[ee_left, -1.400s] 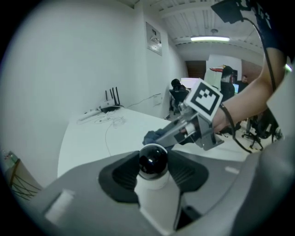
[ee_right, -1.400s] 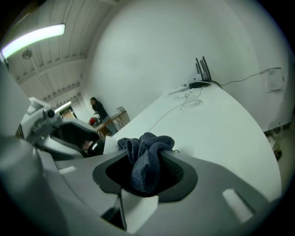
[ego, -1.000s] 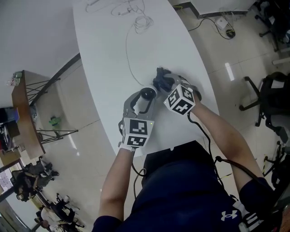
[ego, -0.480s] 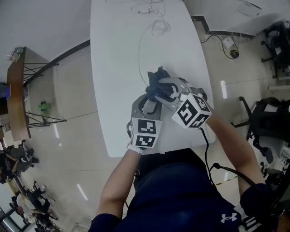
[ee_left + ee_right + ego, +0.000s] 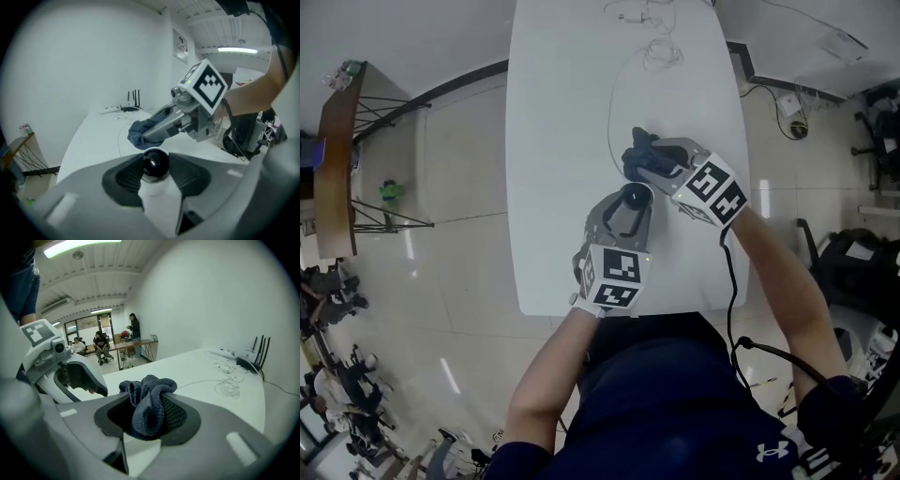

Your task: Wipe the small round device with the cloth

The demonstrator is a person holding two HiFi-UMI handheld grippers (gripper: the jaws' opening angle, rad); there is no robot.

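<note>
In the head view my left gripper [image 5: 630, 204] sits at the middle of the frame, over the near part of the white desk [image 5: 553, 141]. The small round device [image 5: 636, 195] is between its fingers, held there so the dark top is open to my other hand. My right gripper [image 5: 645, 161] comes in from the right with the cloth [image 5: 637, 148]. The cloth is just above the device in the frame, near it, though I judge it is not touching. A thin cable [image 5: 611, 103] runs from beside the device toward the top edge, which is one more reason to pin the device instead of letting it slide. In the left gripper view my fingers [image 5: 123, 180] have just been closing. Their dark pads now press both sides of the device [image 5: 154, 163], low in the centre, so it is clamped. I judge that grip is there to keep a wipe from shoving it away. The cloth [image 5: 139, 133] hangs behind and above it, off the other gripper's tips. In the right gripper view my fingers [image 5: 177, 416] are clenched on the bunched cloth [image 5: 149, 401]. A wad sticks out past the tips, so fabric and not plastic meets the dome. My left gripper shows at the left of that frame, but I cannot make out the device there.
</note>
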